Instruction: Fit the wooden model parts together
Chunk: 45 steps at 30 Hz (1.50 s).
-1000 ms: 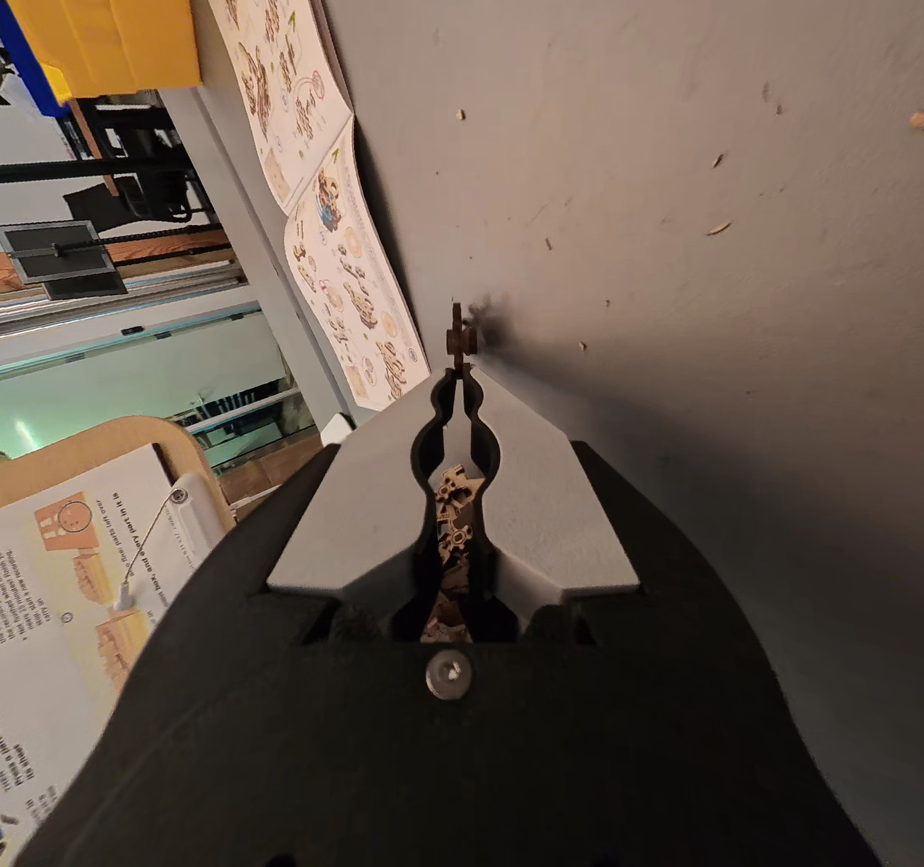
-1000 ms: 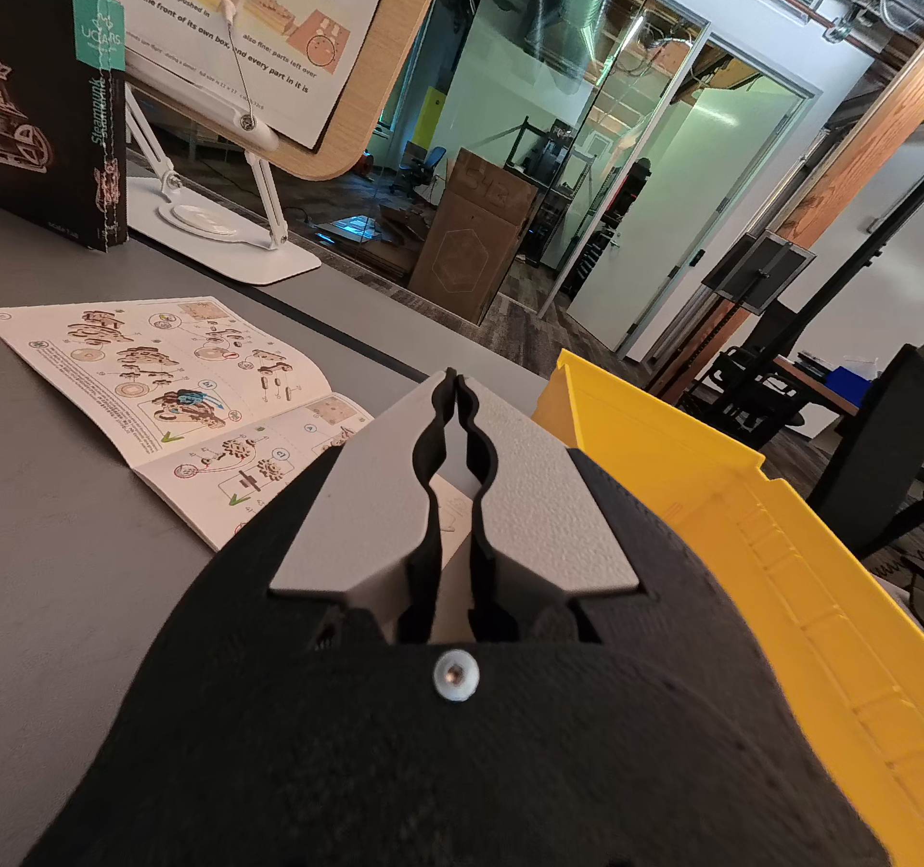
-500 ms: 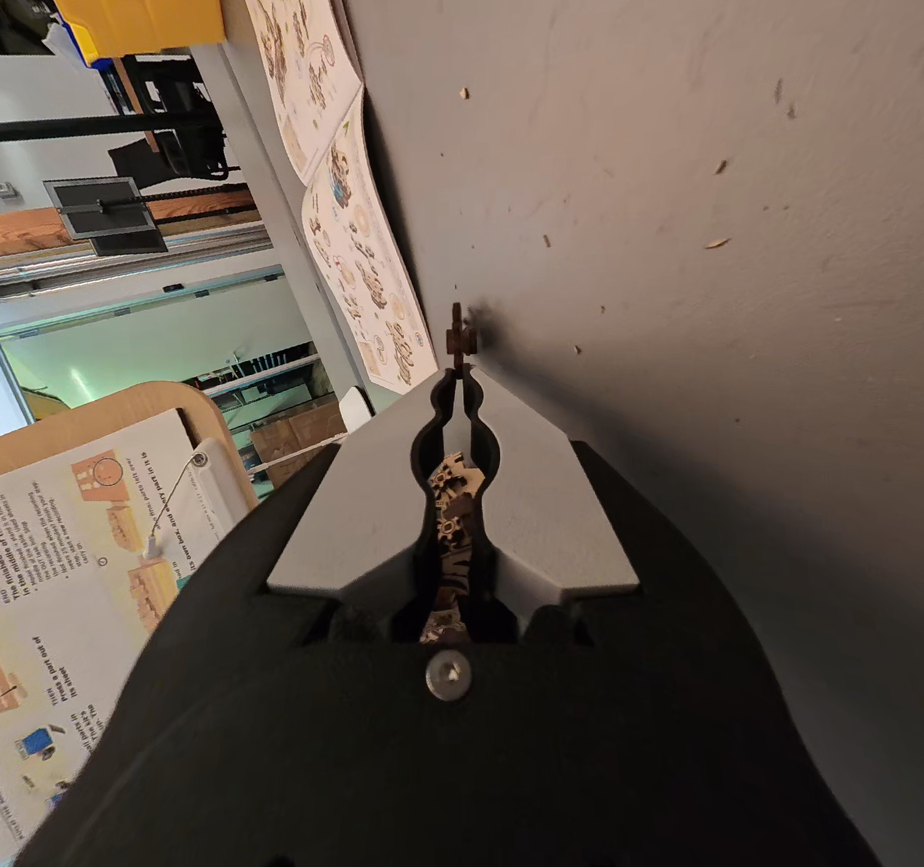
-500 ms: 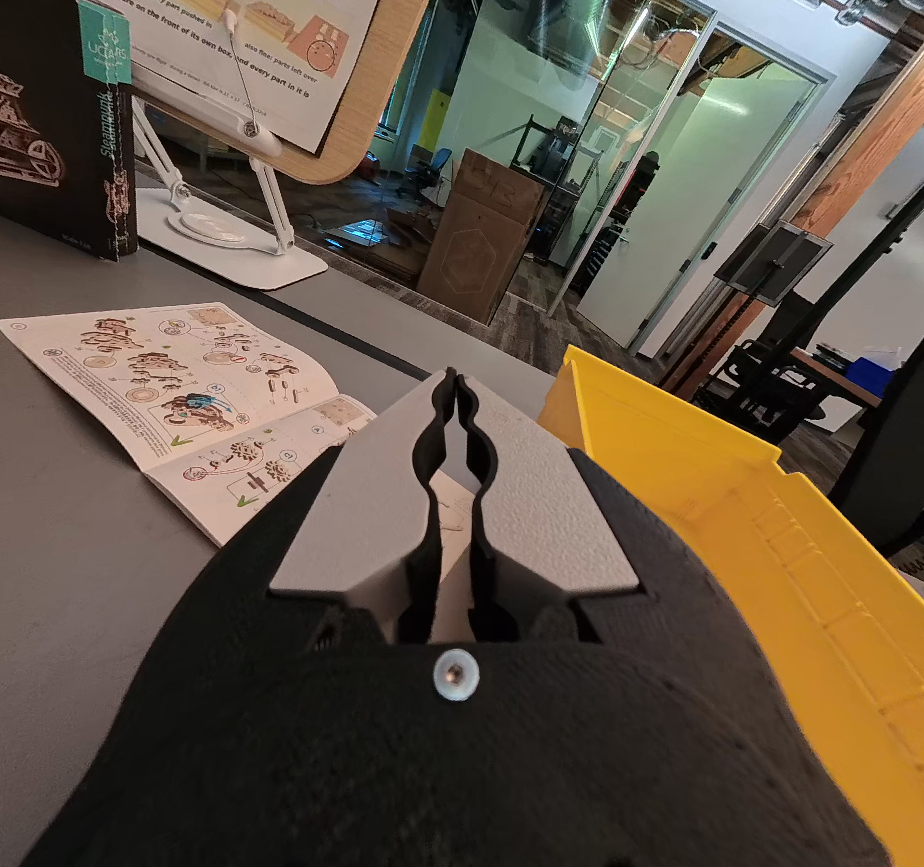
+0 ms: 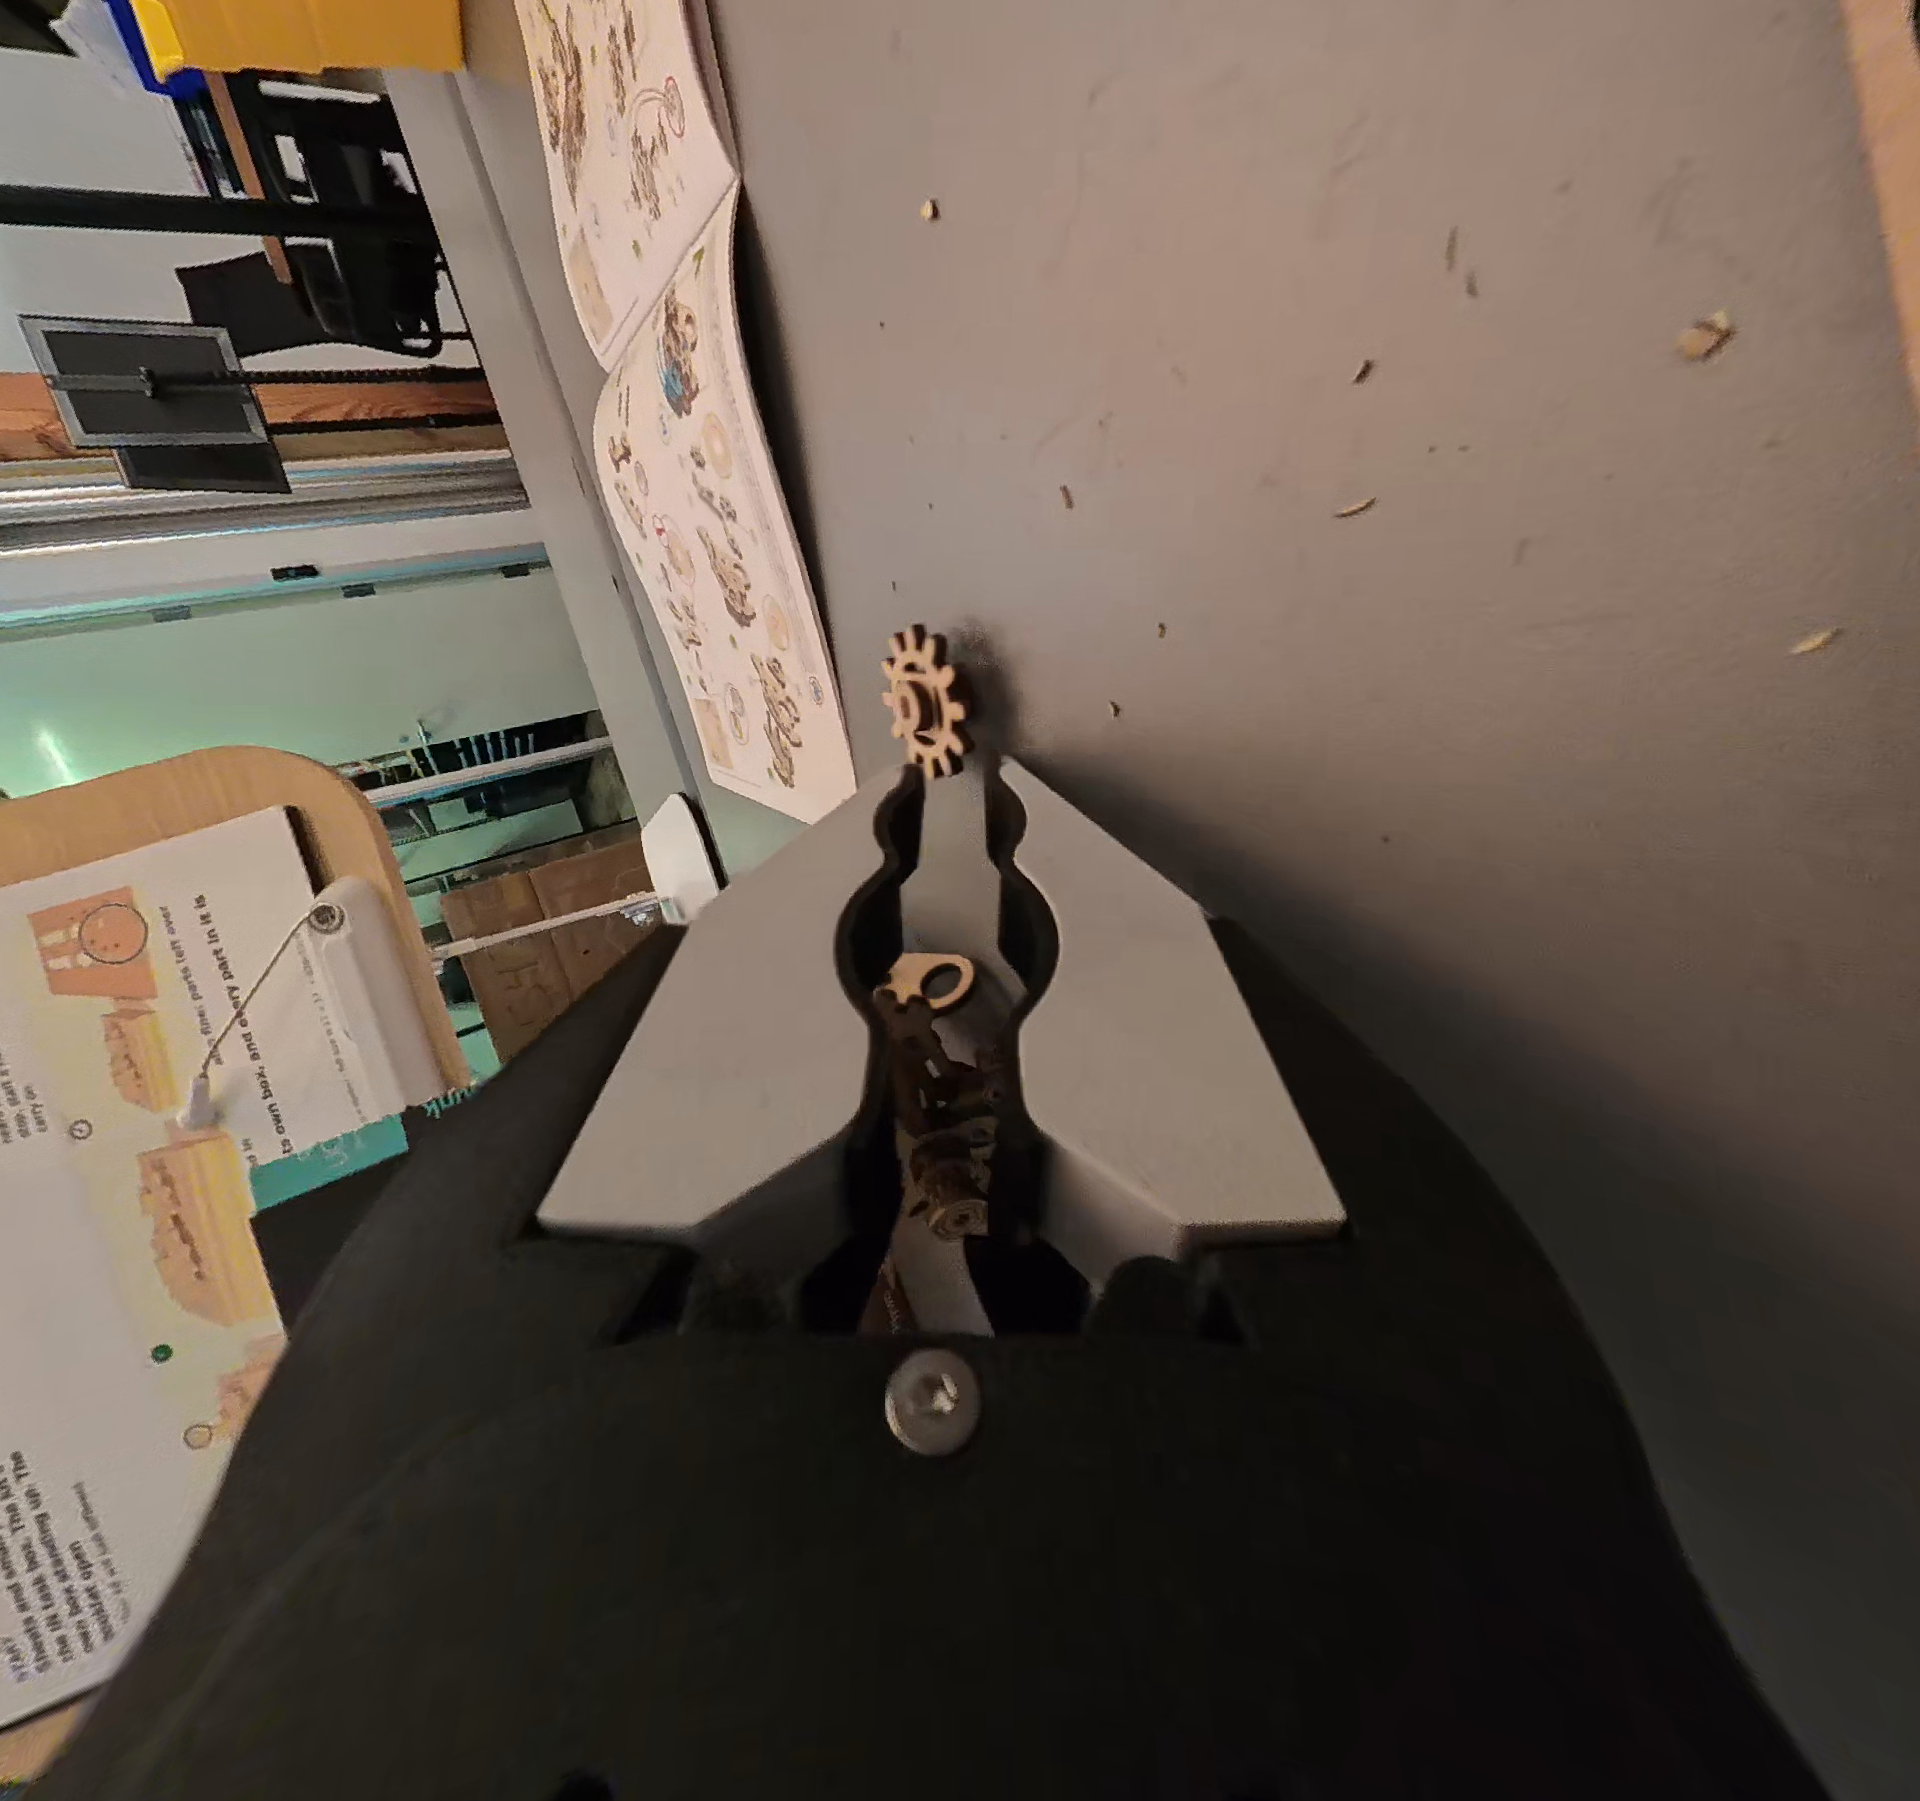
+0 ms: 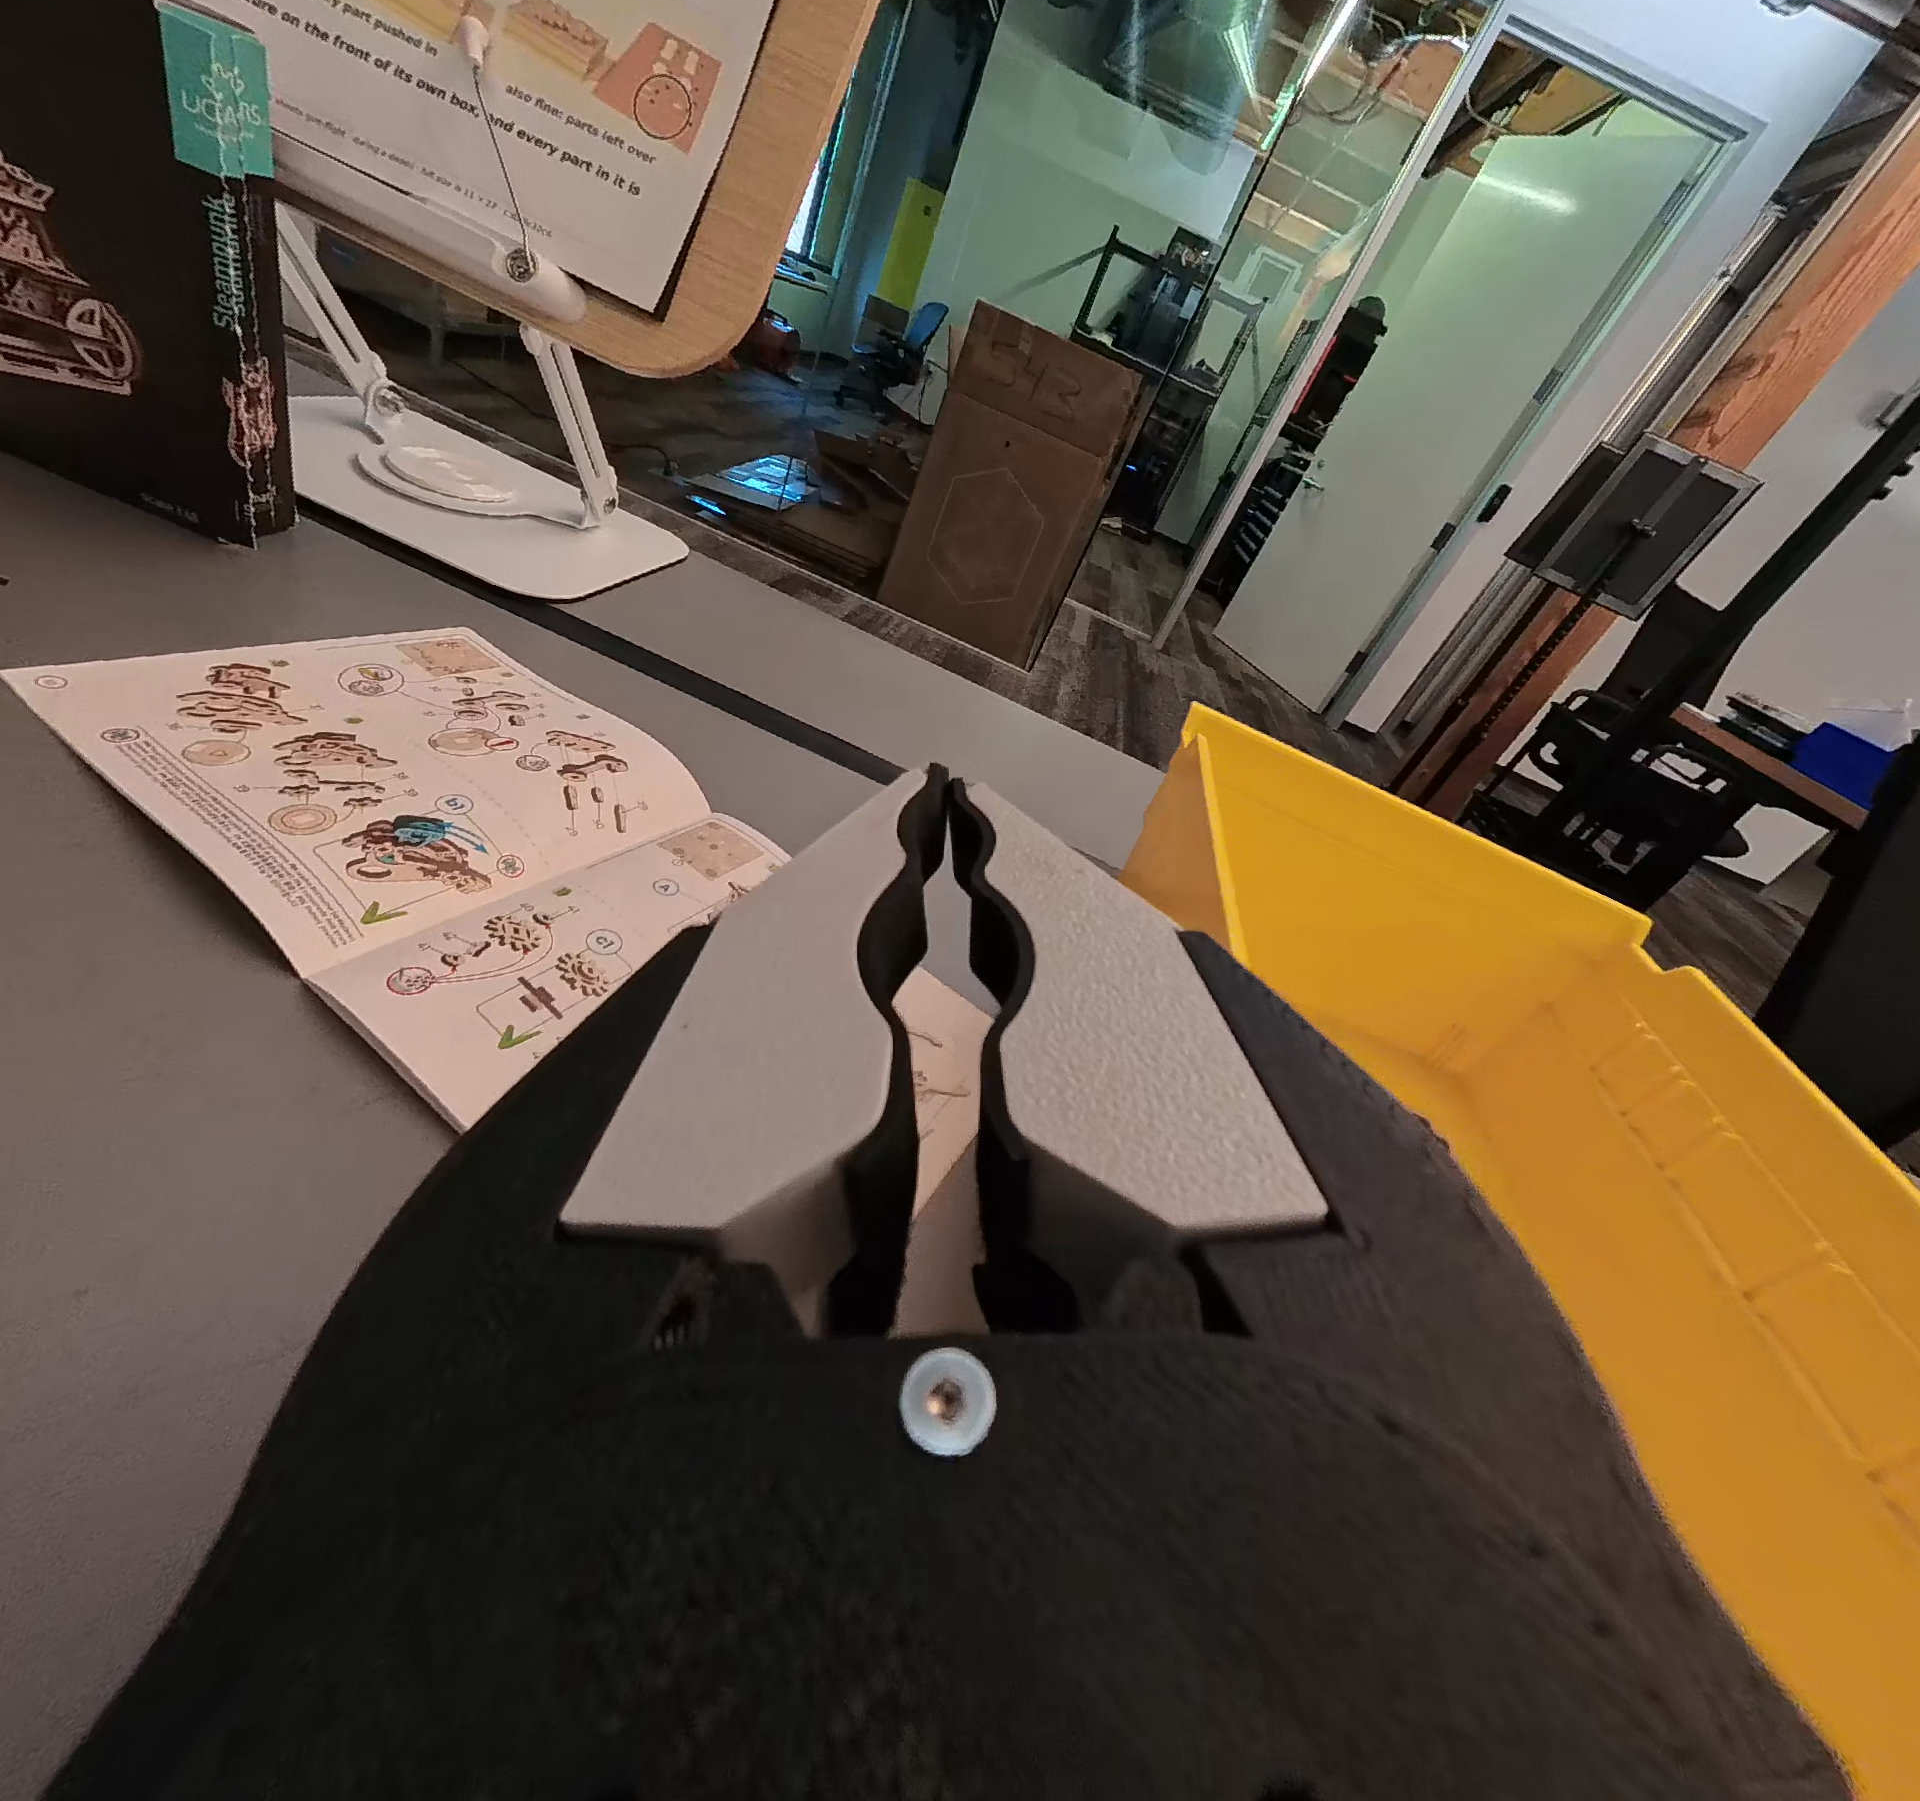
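My left gripper [image 5: 951,780] sits parted, a small wooden gear [image 5: 928,712] at its tips over bare grey table [image 5: 1455,816]. Right gripper [image 6: 948,795] pinched closed, empty, between booklet [image 6: 364,816] and yellow bin [image 6: 1507,1076].

Left gripper [image 5: 951,780] now parted at the tips, where a second ago pinched tight on the small wooden gear [image 5: 925,702]. Gear turned from edge-on to nearly face-on, teeth and centre hole showing, sitting at the left fingertip [image 5: 902,795] with a gap to the right one. Wooden model part [image 5: 935,1107] between the fingers shifted, a pale loop now uppermost. Wooden sheet edge [image 5: 1881,89] newly in sight top right. Right gripper [image 6: 948,795] drawn back slightly and swung a little left: instruction booklet [image 6: 416,816] and yellow bin [image 6: 1507,1076] showing more fully.
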Each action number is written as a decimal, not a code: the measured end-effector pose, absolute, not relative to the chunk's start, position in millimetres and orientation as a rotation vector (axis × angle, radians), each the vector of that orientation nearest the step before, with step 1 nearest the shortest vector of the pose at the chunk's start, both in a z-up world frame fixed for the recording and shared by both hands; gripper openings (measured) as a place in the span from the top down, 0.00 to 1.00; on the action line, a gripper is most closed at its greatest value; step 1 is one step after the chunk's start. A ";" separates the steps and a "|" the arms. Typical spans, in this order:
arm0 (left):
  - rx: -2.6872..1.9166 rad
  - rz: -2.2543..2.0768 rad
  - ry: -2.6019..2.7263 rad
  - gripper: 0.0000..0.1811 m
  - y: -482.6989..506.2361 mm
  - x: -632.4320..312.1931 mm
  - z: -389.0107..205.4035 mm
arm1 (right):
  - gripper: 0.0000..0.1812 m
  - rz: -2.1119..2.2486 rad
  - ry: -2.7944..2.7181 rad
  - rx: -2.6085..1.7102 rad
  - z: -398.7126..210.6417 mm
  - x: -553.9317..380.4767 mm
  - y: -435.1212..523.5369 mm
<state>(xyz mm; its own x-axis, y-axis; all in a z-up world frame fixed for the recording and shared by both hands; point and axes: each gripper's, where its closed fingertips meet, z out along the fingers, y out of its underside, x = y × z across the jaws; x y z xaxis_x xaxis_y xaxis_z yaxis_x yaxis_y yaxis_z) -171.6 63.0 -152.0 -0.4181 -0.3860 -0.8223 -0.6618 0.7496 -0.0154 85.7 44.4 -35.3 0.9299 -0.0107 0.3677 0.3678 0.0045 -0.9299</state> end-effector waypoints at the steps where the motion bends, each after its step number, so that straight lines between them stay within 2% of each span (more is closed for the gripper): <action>1: -0.797 0.396 2.044 0.93 63.8 -172.3 -150.6 | 1.00 -0.306 -0.291 -1.545 -35.7 85.4 44.6; 4: -0.827 0.379 2.017 0.89 59.3 -174.2 -145.0 | 1.00 -0.295 -0.297 -1.544 -36.0 82.5 44.8; 9: -0.905 0.418 1.866 0.91 50.7 -189.8 -109.1 | 1.00 -0.285 -0.324 -1.537 -34.8 75.7 44.2; 12: -1.134 0.332 1.693 0.94 41.2 -212.6 -83.0 | 1.00 -0.234 -0.407 -1.532 -36.4 59.2 44.3; 14: -1.392 0.145 1.602 0.88 26.0 -231.7 -88.7 | 1.00 -0.023 -0.609 -1.575 -50.2 15.6 40.3; 15: -1.484 0.027 1.547 0.89 14.7 -239.0 -91.7 | 1.00 0.127 -0.738 -1.592 -57.1 -14.9 30.7; 17: -1.560 -0.166 1.452 0.92 -8.7 -251.5 -95.1 | 0.91 0.371 -0.957 -1.597 -65.4 -73.6 2.5; 19: -1.567 -0.217 1.380 0.93 -22.6 -266.7 -99.3 | 0.90 0.506 -1.190 -1.649 -85.8 -123.4 -31.1; 22: -1.663 -0.220 1.385 0.89 -36.2 -284.2 -123.2 | 0.90 0.381 -1.369 -1.710 -119.3 -164.0 -44.9; 29: -1.684 -0.264 1.373 0.90 -38.9 -282.3 -125.7 | 0.88 0.373 -1.478 -1.859 -150.3 -207.3 -48.8; 30: -1.692 -0.267 1.373 0.90 -38.5 -282.4 -126.6 | 0.89 0.376 -1.488 -1.870 -152.6 -210.1 -48.7; 32: -1.698 -0.278 1.358 0.90 -37.4 -282.9 -125.3 | 0.98 0.411 -1.538 -1.862 -154.3 -216.5 -54.7; 36: -1.714 -0.405 1.269 0.90 -39.1 -282.5 -111.9 | 0.98 0.078 -1.484 -1.588 -127.7 -200.3 -41.6; 42: -1.746 -0.873 1.040 0.75 -57.9 -272.5 -81.1 | 0.99 0.053 -1.233 -1.306 -64.4 -182.2 -57.1; 43: -1.754 -0.953 1.006 0.75 -59.6 -271.7 -77.6 | 0.99 0.016 -1.216 -1.268 -59.7 -179.9 -55.9; 45: -1.729 -1.118 0.959 0.82 -64.7 -268.5 -67.7 | 0.99 -0.010 -1.207 -1.226 -53.7 -178.8 -56.6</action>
<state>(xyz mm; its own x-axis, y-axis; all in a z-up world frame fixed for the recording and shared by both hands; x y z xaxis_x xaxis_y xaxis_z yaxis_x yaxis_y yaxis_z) -268.5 -64.7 -67.7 0.3085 -0.9048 0.2934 -0.1523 -0.3514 -0.9237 -178.8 -56.6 -53.7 0.4346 0.5685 0.6985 0.5801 0.4166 -0.7000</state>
